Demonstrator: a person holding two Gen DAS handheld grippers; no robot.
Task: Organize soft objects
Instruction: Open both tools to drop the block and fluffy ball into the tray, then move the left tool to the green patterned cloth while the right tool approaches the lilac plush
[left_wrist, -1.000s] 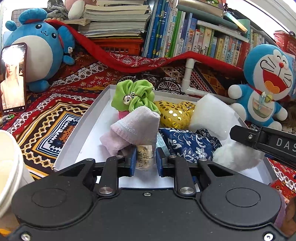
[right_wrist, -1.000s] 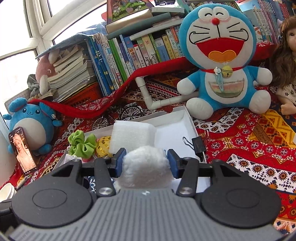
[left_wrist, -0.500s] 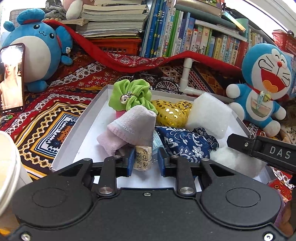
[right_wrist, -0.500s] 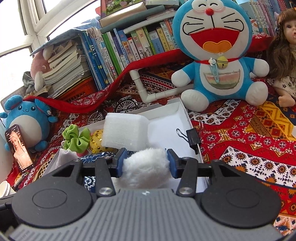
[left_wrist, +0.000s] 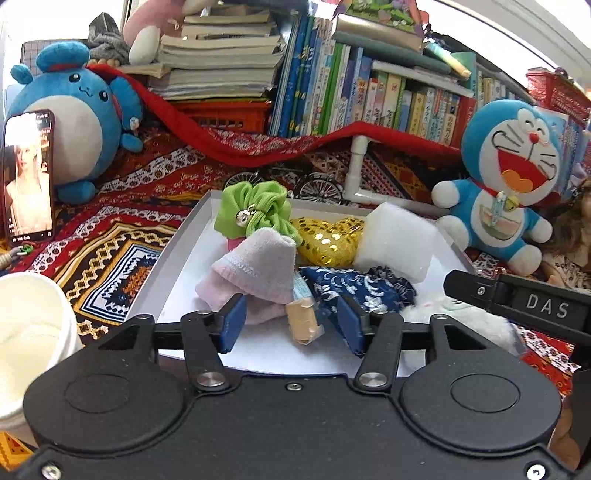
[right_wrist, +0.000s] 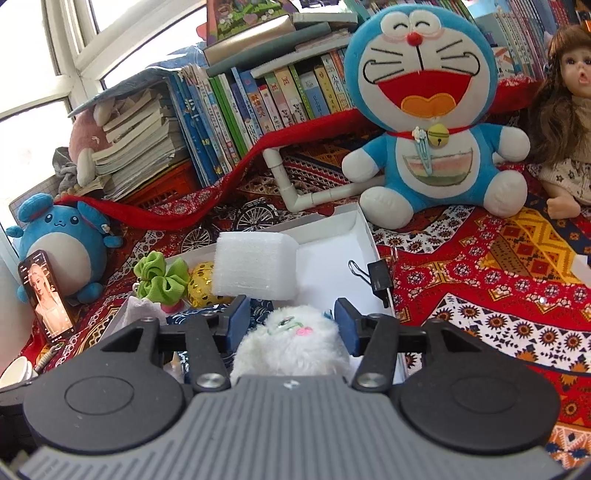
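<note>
A white tray (left_wrist: 173, 254) holds the soft objects. At its 9 o'clock edge, the left hand-held gripper (left_wrist: 291, 325) stands wide open around a small tan roll (left_wrist: 302, 320) beside a pink sock (left_wrist: 255, 273). At 3 o'clock, the right hand-held gripper (right_wrist: 291, 323) is open around a white plush (right_wrist: 291, 347). Both placements look finished; each gripper likely needs to back straight out.

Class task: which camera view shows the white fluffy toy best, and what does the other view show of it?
The right wrist view: the white fluffy toy lies between the open right gripper fingers, its face visible. The left wrist view shows only a furry edge, partly hidden.
</note>
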